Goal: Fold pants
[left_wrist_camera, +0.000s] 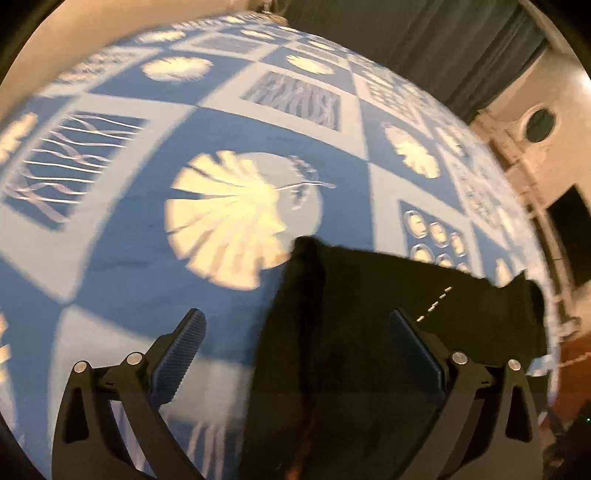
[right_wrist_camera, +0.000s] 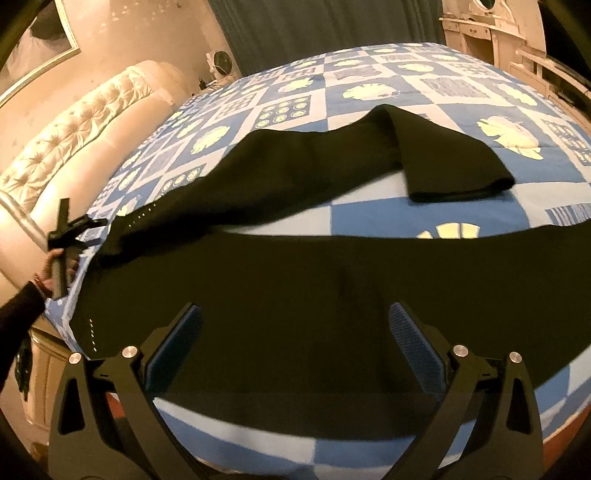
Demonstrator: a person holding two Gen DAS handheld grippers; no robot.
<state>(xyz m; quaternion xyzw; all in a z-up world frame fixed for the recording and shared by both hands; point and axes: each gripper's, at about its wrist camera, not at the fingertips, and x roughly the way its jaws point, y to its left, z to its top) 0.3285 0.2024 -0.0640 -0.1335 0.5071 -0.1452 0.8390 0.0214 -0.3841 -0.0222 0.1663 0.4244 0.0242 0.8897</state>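
Black pants [right_wrist_camera: 295, 280] lie spread on a bed with a blue and white patterned cover [right_wrist_camera: 369, 85]. One leg runs across the near side, the other angles away, its cuff [right_wrist_camera: 461, 184] at the far right. My right gripper [right_wrist_camera: 295, 325] is open and empty, just above the near leg. My left gripper [left_wrist_camera: 295, 328] is open over the pants' waist end [left_wrist_camera: 369, 314]; nothing is held. In the right wrist view the left gripper [right_wrist_camera: 74, 229] shows at the left edge of the bed beside the waist, held by a hand.
A tufted cream headboard [right_wrist_camera: 74, 129] stands to the left of the bed. Dark curtains [right_wrist_camera: 332, 26] hang behind it. Cream furniture [right_wrist_camera: 491, 37] stands at the far right. The bed's near edge [right_wrist_camera: 295, 458] is just under my right gripper.
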